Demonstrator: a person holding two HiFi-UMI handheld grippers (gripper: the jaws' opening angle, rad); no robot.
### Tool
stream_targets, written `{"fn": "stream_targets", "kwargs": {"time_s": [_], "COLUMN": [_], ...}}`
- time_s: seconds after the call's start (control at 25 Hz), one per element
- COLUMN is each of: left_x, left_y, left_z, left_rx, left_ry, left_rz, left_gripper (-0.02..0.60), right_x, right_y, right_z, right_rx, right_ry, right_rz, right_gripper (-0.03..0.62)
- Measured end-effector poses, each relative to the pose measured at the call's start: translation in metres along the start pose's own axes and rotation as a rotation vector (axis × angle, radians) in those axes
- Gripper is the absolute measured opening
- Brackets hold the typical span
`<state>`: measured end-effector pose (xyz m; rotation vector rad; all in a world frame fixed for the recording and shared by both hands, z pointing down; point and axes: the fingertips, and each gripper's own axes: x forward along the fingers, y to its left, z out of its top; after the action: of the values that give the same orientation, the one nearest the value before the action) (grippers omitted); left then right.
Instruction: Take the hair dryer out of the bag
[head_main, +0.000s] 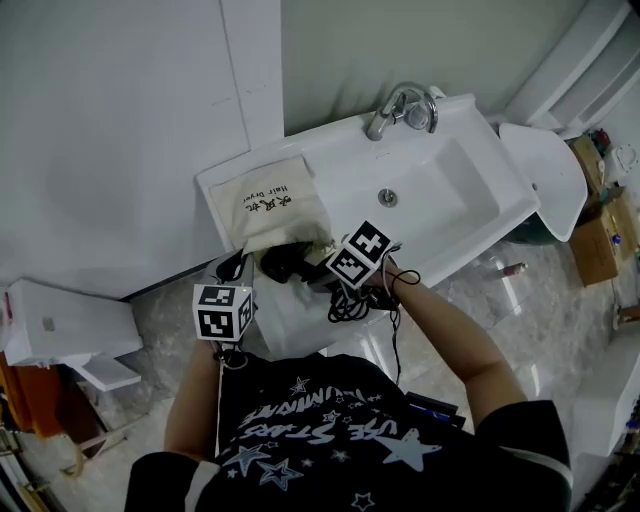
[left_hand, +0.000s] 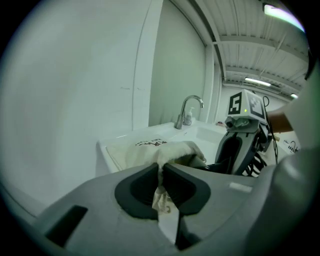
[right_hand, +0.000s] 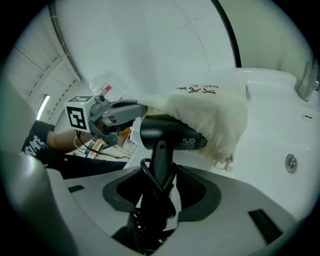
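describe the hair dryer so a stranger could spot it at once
Start at the white sink below the chrome tap; on the flat ledge beside its basin lies a cream cloth bag. The hair dryer is the black thing sticking half out of the bag's mouth, handle and cord clamped in the right gripper.

- The hair dryer (right_hand: 167, 135) shows its handle and the near part of its barrel. The barrel's far end is hidden inside the cloth bag (right_hand: 210, 107).
- The label (right_hand: 190, 141) on the barrel is too small to read.
- The cord (right_hand: 155, 192) loops round the handle, which the right gripper (right_hand: 159, 175) clamps. The bundle runs off the near edge of the right gripper view.
- The bag's hem is pinched in the left gripper (left_hand: 162, 175); how deep it goes is hidden.
- In the head view, the marker cube (head_main: 360, 253) covers most of the dryer.
- The cardboard box (head_main: 600, 240) at the far right is cut by the edge.
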<state>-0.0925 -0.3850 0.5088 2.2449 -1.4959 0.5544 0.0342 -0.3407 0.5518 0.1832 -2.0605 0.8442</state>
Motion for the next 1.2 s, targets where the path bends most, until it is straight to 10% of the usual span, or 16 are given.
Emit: {"fn": "stream_targets", "kwargs": {"time_s": [0.52, 0.92, 1.2], "left_x": [0.007, 0.004, -0.024], "left_y": [0.002, -0.007, -0.023], "left_z": [-0.009, -0.023, -0.029], "left_rx": [0.017, 0.174, 0.200], "left_ry": [0.024, 0.050, 0.017], "left_rz": [0.097, 0.094, -0.003], "left_gripper": [0.043, 0.059, 0.195], "right_x": [-0.034, -0.059, -0.073], "right_y": [0.036, 0.075, 0.109], "right_z": [-0.029, -0.028, -0.027], "right_rx": [-0.065, 0.039, 0.132], "right_ry": [-0.089, -0.315, -0.509], "right_rz": [0.176, 0.126, 0.051], "right_gripper": [0.190, 0.190, 0.190]}}
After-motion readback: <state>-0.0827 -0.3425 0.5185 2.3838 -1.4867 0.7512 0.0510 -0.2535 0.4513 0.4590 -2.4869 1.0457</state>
